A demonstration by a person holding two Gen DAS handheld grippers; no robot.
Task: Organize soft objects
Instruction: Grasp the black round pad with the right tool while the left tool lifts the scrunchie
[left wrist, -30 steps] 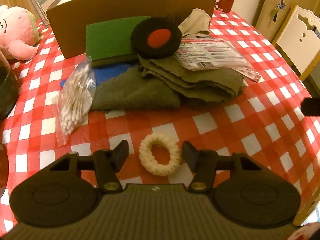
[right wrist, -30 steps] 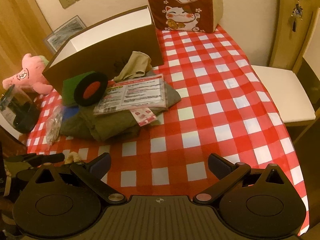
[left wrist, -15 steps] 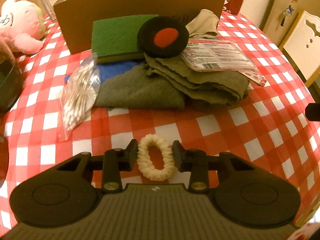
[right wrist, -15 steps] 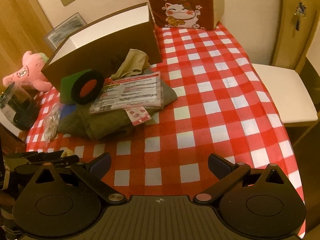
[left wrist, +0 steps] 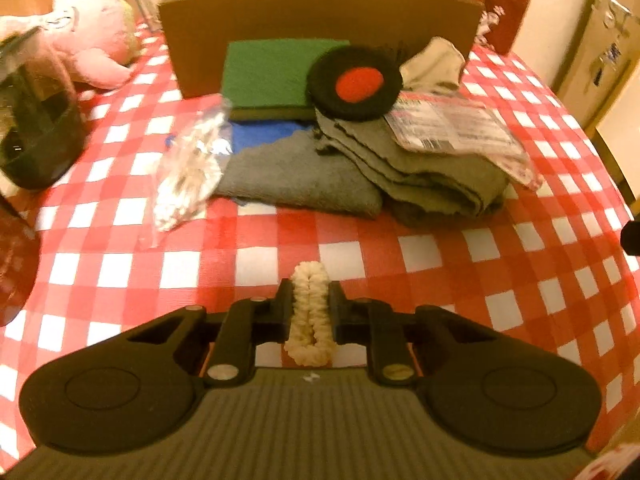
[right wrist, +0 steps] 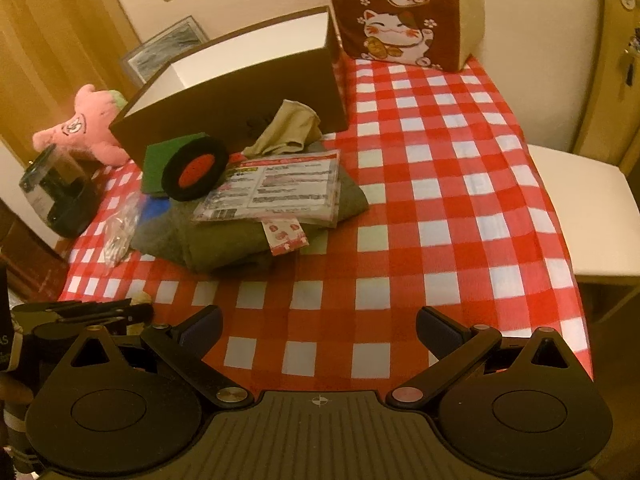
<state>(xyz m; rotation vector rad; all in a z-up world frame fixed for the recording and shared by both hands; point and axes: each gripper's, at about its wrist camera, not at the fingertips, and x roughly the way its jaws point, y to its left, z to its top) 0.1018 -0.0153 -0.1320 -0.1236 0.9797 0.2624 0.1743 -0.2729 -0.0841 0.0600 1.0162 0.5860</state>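
Right gripper (right wrist: 318, 330) jaws spread wide over red checked tablecloth (right wrist: 440, 184). Brown box (right wrist: 240, 96) at back, pile in front: green pad (right wrist: 154, 168), black-red disc (right wrist: 195, 169), printed packet (right wrist: 280, 190), olive cloth (right wrist: 224, 244). Pink plush (right wrist: 86, 124) left.

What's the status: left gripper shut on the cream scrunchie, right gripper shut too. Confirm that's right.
Not quite. The left gripper is shut on the scrunchie, but the right gripper is open, its fingers spread wide over the bare tablecloth with nothing between them, as the right wrist view shows.
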